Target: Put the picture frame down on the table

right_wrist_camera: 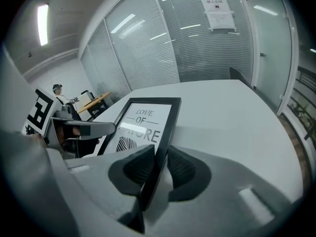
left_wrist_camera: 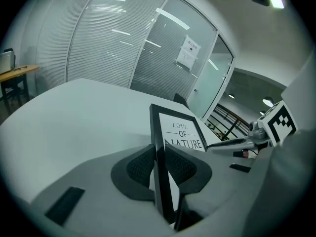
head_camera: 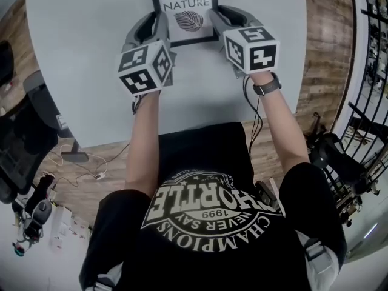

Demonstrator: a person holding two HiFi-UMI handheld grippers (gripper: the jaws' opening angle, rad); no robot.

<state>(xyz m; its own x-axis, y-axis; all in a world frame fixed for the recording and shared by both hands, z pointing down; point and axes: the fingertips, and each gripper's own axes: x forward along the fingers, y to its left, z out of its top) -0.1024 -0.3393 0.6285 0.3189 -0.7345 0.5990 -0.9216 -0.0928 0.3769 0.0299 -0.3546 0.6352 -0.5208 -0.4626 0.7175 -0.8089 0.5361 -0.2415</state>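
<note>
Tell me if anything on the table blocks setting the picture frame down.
Nothing visible does. The left gripper and right gripper clamp opposite edges of the picture frame, and no object shows on the table around it.

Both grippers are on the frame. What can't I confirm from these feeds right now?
Head view: the picture frame's top is cut off by the image edge; the left gripper and right gripper cover its lower corners.
All views: whether the frame rests on the table or hangs above it; its underside is hidden.
</note>
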